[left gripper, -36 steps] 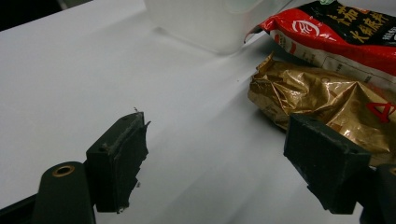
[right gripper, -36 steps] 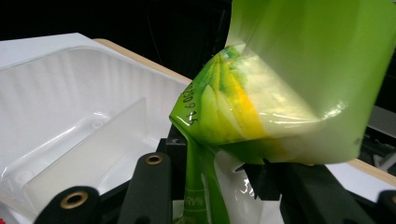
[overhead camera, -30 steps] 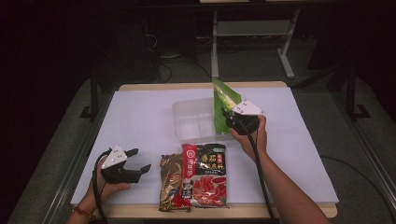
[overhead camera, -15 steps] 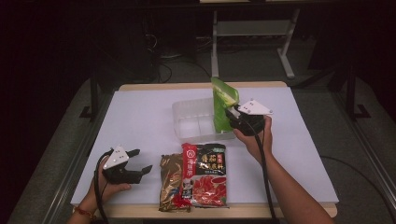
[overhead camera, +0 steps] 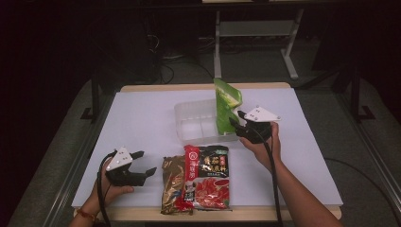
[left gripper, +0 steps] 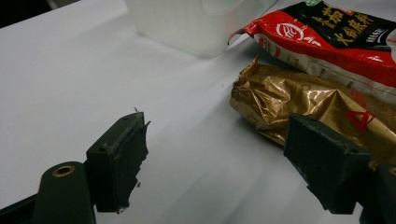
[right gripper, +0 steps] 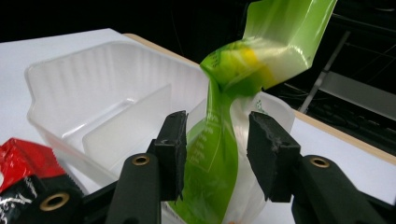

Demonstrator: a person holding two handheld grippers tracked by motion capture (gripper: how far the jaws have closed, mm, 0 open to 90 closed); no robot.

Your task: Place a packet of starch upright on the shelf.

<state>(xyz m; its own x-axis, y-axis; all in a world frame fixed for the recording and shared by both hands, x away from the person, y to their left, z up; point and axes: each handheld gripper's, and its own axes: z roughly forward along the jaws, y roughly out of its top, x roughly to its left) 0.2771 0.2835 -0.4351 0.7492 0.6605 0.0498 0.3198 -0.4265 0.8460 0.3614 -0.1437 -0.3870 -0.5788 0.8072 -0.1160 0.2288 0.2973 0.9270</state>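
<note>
Between your right claw's (right gripper: pixel 217 154) just-opening jaws the green pouch (right gripper: pixel 219 154) stands upright in the tray (right gripper: pixel 93 88), released.

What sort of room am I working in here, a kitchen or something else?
Probably a lab or recording workspace, not a kitchen: a plain white table under bright light with dark surroundings, cables on the floor behind it, and a metal stand. Food shows only as sealed packets beside a clear plastic tray.

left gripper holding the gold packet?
No: in the left gripper view the left gripper has its jaws wide apart over bare table, and the gold packet lies beside them, ungripped.
</note>
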